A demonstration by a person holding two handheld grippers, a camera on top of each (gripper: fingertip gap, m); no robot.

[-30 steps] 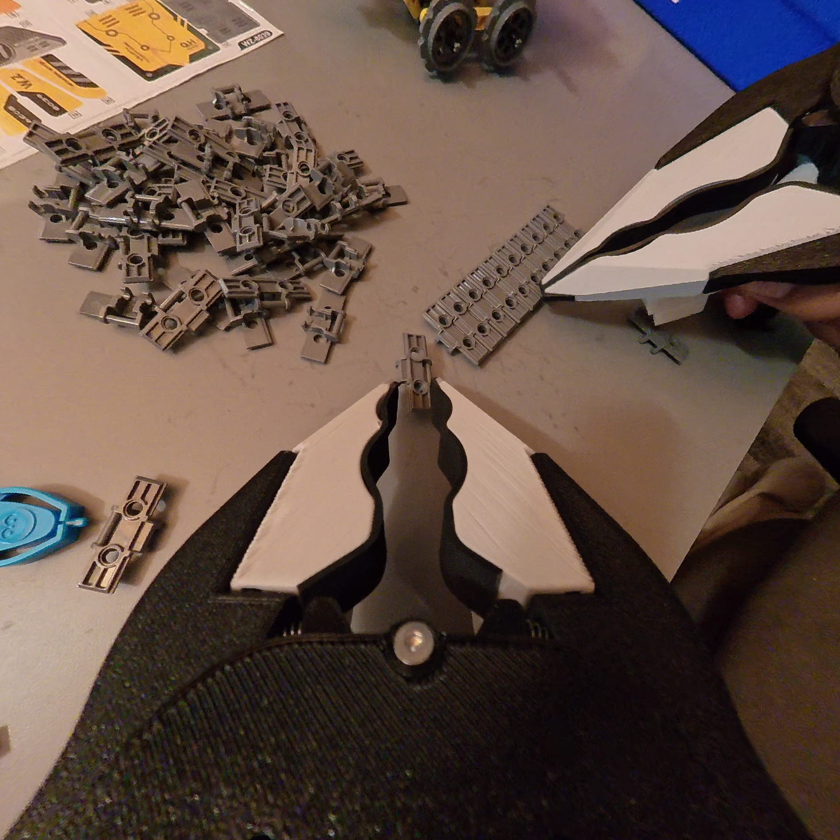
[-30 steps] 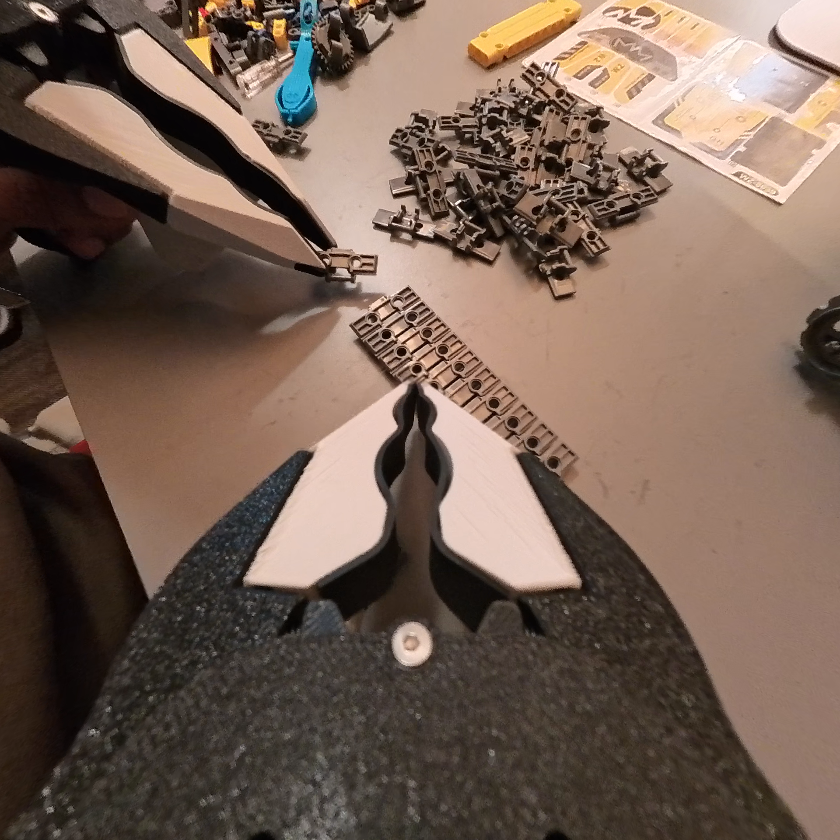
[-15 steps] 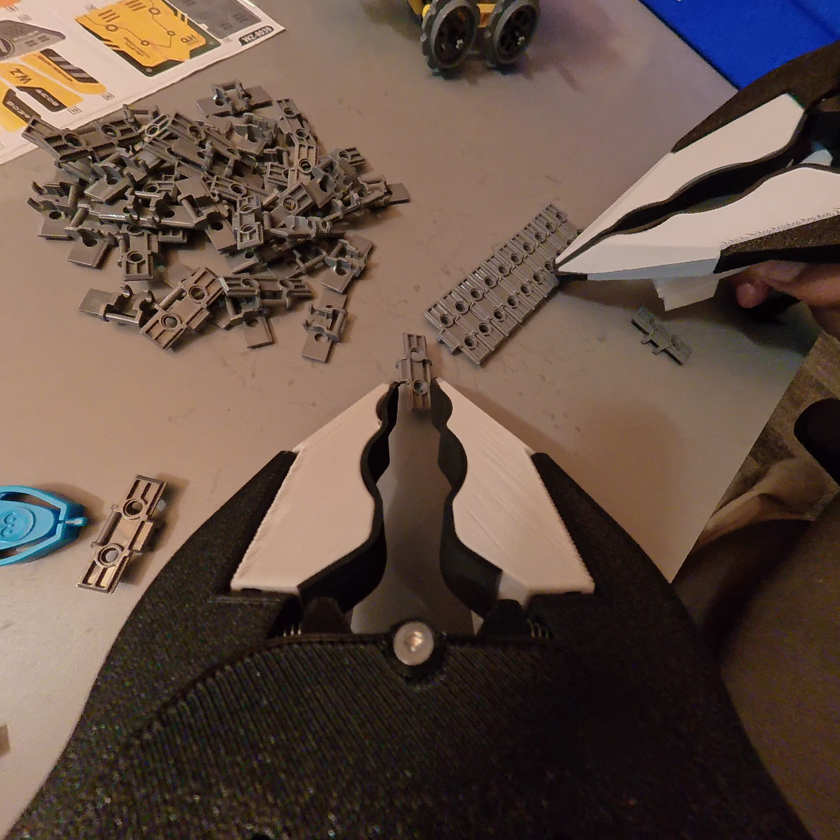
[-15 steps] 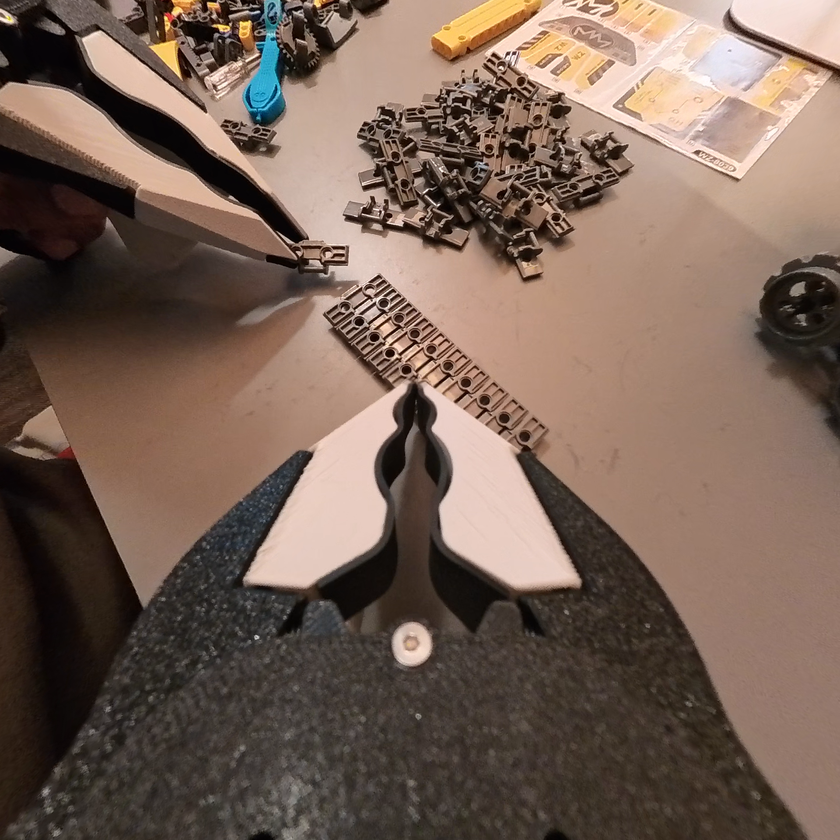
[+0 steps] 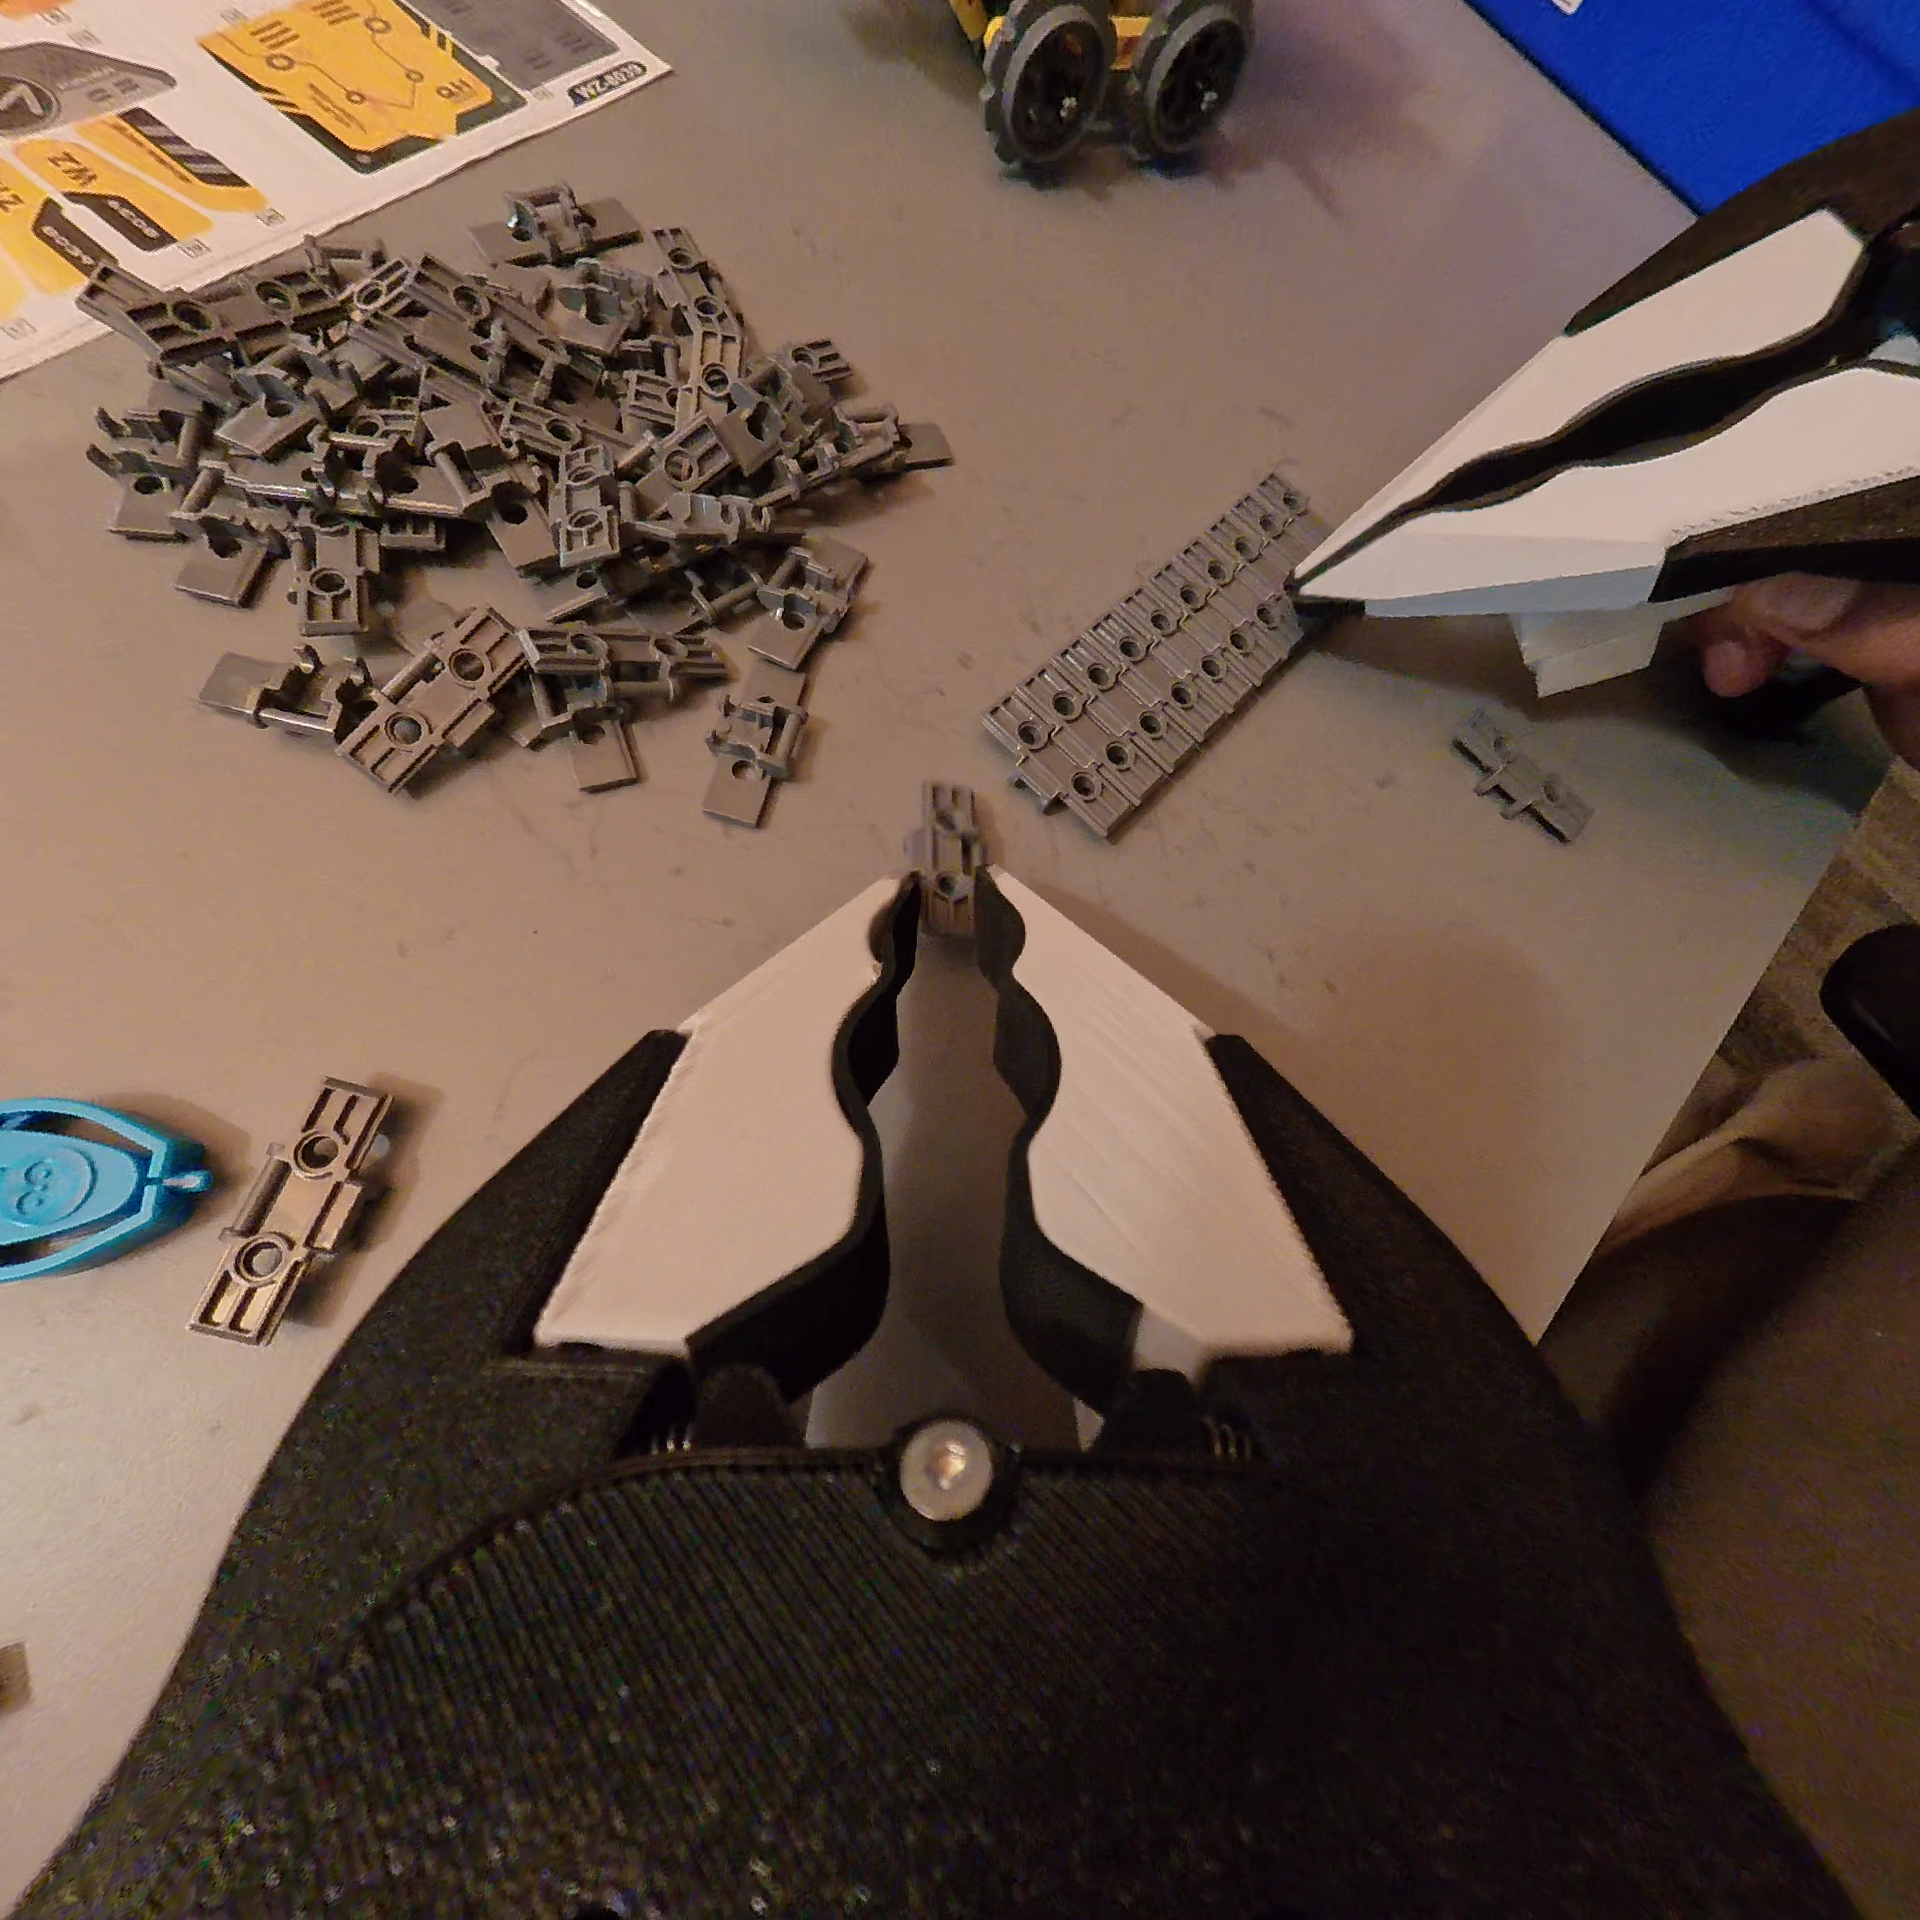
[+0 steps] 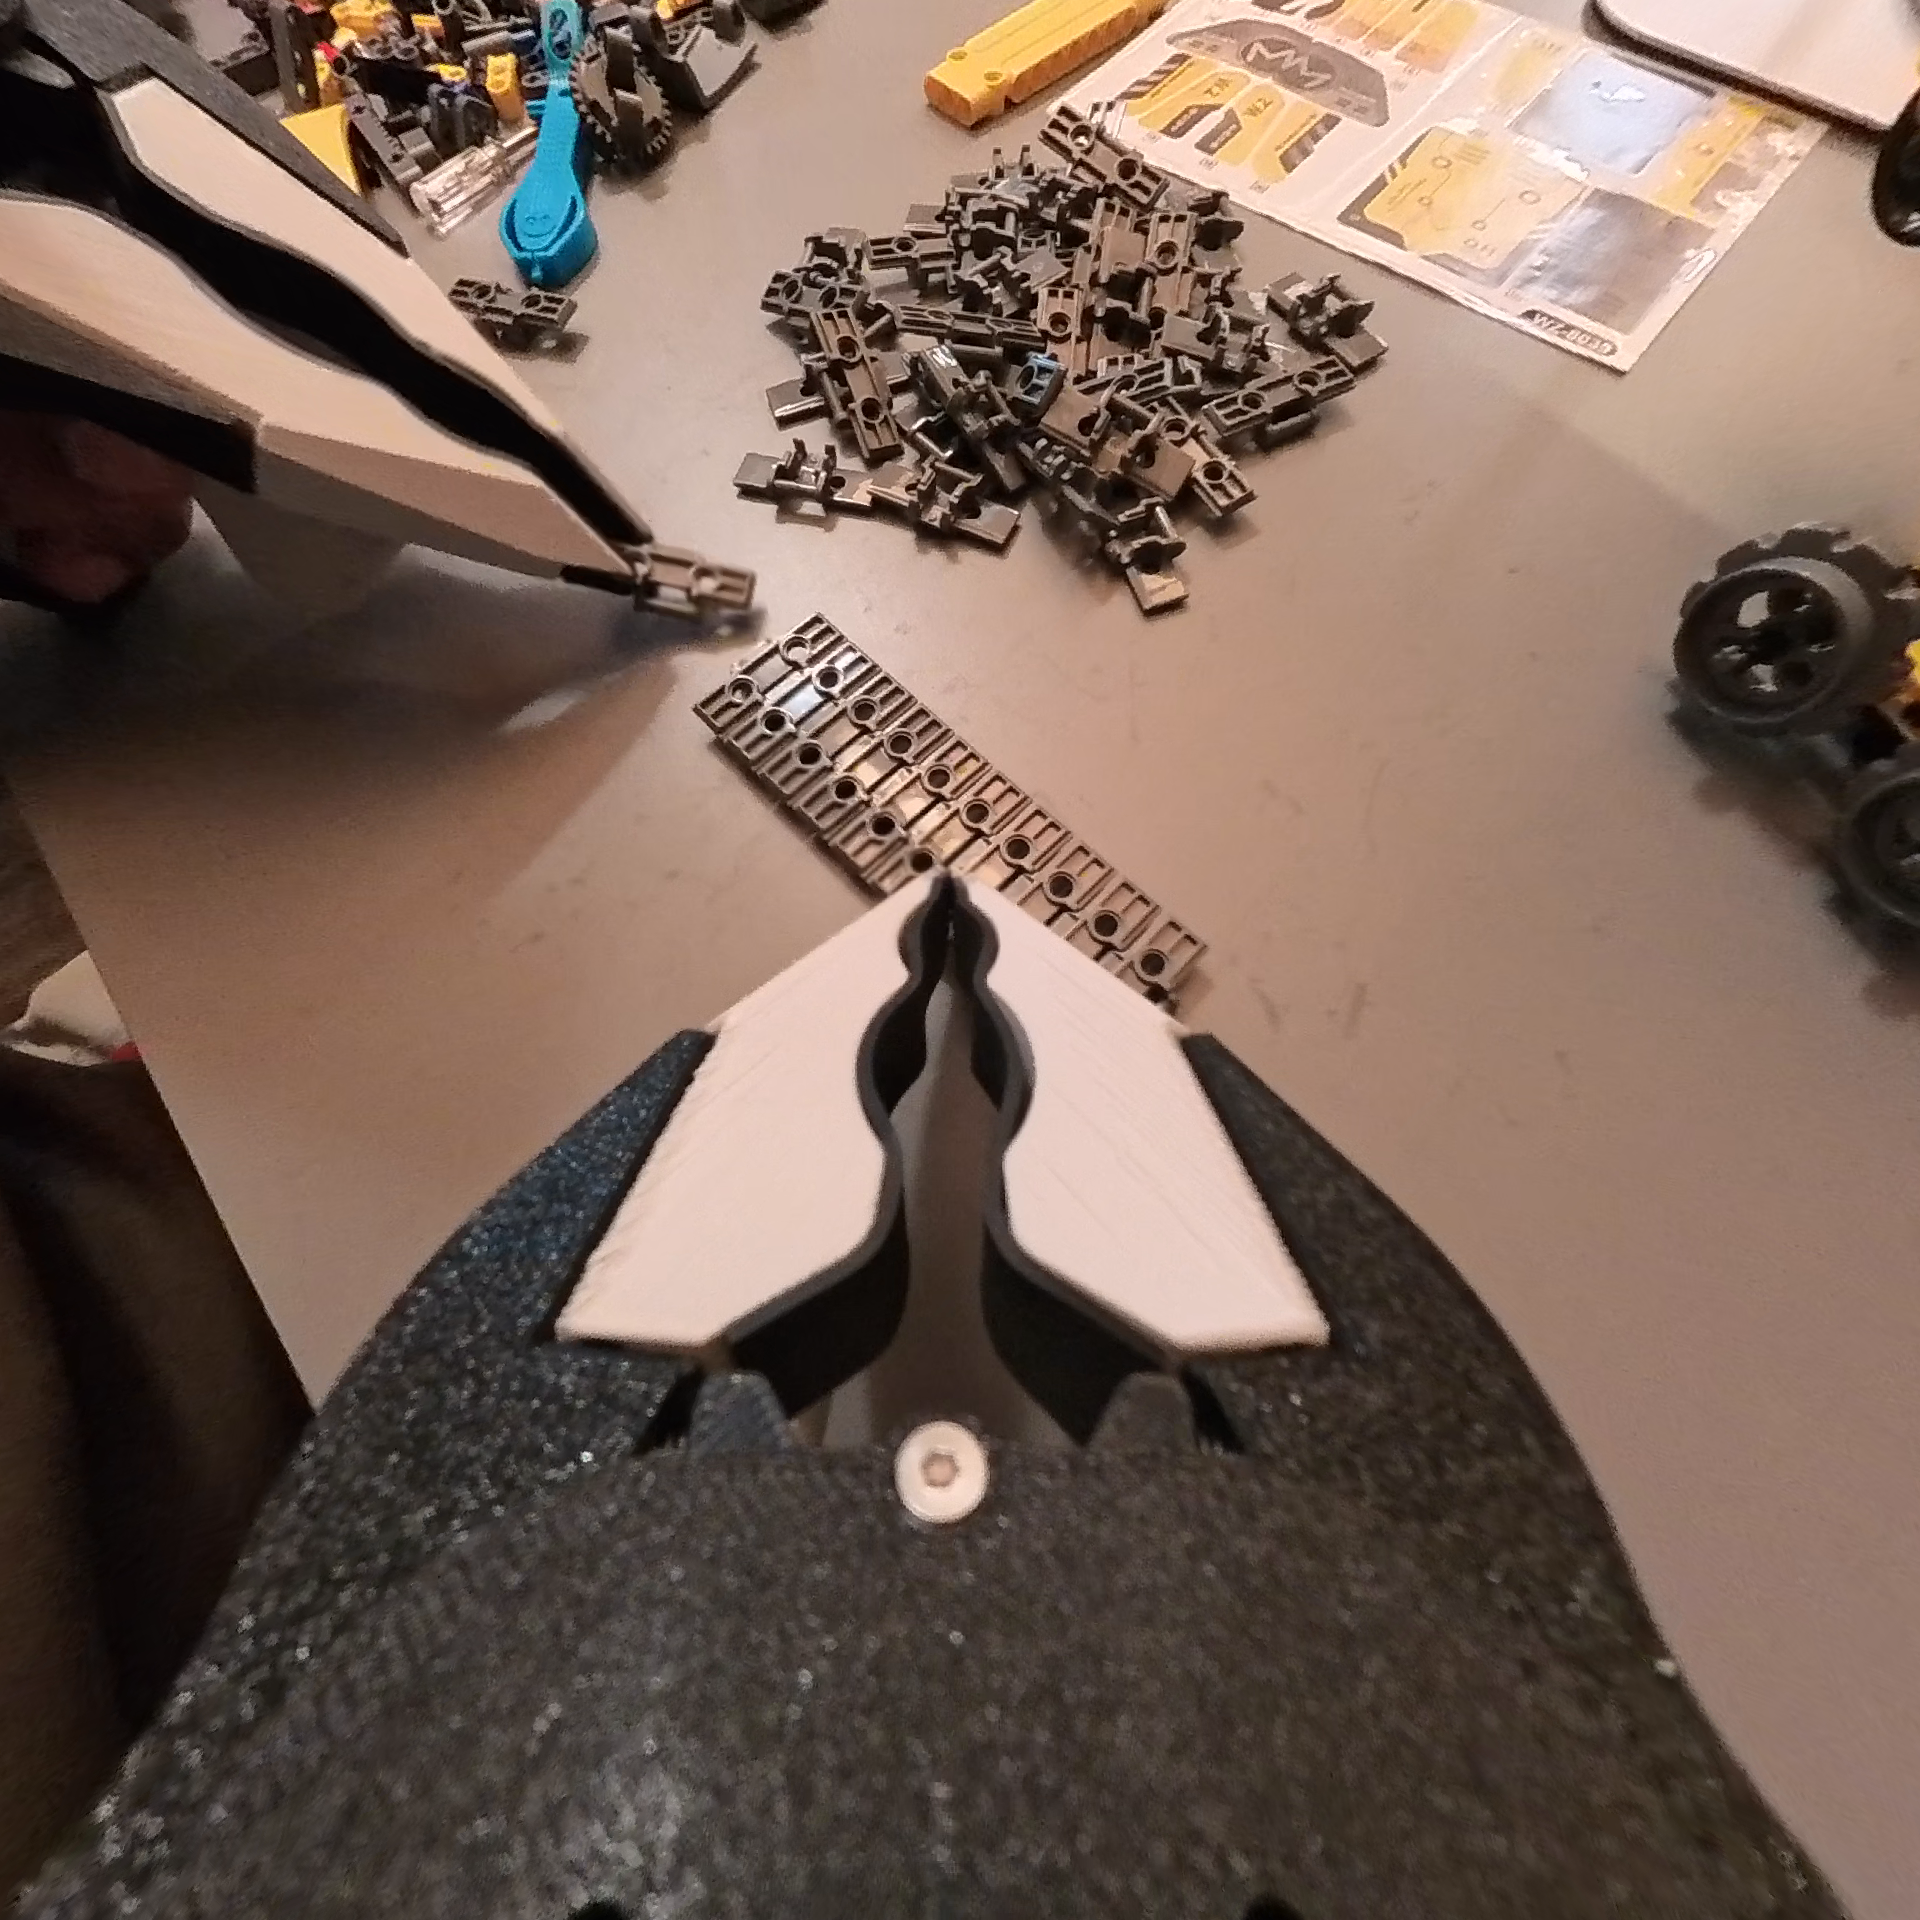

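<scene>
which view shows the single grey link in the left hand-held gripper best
The right wrist view: the single grey link shows side-on, sticking out past the left hand-held gripper above the assembled track strip. In the left wrist view the link shows end-on, its rear half pinched between the fingertips.

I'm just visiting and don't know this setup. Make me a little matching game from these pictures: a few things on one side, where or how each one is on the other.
Things:
1. single grey link
2. joined grey strip
3. blue tool
4. wheeled model

Places:
A. far edge of the grey table
B. pinched in the left gripper
C. flat, at the right gripper tips
D. beside a lone two-link piece

Pairs: 1-B, 2-C, 3-D, 4-A
</scene>
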